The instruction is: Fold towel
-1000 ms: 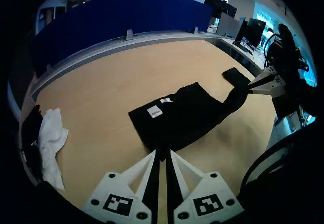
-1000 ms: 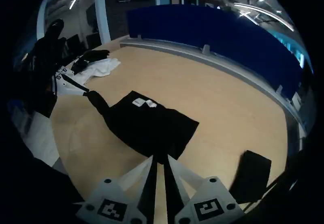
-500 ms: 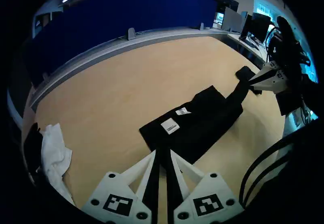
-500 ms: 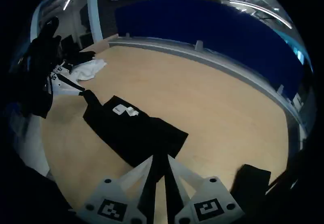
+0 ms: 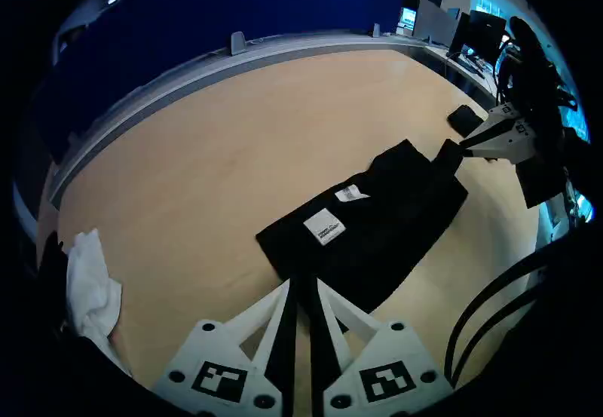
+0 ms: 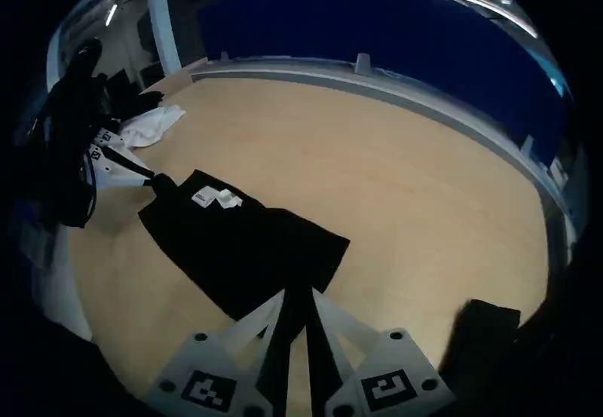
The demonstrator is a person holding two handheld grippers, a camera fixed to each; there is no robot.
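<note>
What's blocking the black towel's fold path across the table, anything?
Nothing visible. The left gripper and right gripper each pinch a corner of the black towel. The table beyond it shows bare wood. A white cloth and a small black pad lie near the edges, apart from the towel.

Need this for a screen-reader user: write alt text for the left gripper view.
A black towel lies spread on a wooden table, pinched at its near corner by the left gripper and at its far corner by the right gripper. A white cloth sits at the table's left edge. A blue partition runs behind.
</note>
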